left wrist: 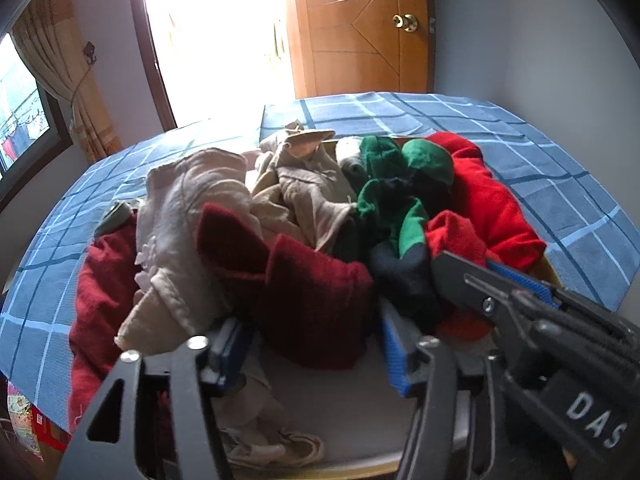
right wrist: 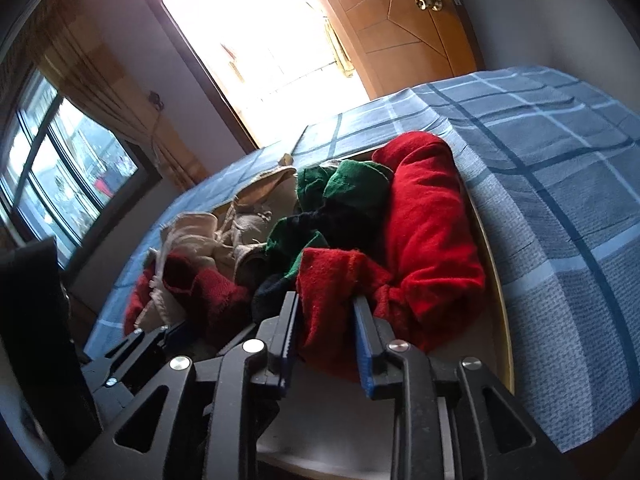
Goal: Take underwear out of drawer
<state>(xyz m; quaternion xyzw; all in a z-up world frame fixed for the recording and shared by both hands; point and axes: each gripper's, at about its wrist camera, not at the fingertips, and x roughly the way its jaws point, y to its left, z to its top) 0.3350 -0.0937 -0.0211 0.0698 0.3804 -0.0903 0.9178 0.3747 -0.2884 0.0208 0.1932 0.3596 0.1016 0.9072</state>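
Two black hand-held grippers over a drawer [right wrist: 505,312] of crumpled underwear

Left gripper [left wrist: 316,344] stands wide around a dark red knit piece [left wrist: 304,288]; right gripper [right wrist: 326,332], narrow, brackets a bright red piece [right wrist: 336,292], marked "DAS".

Left tool [left wrist: 312,354] jaws apart; right tool [right wrist: 326,344] jaws slightly apart.
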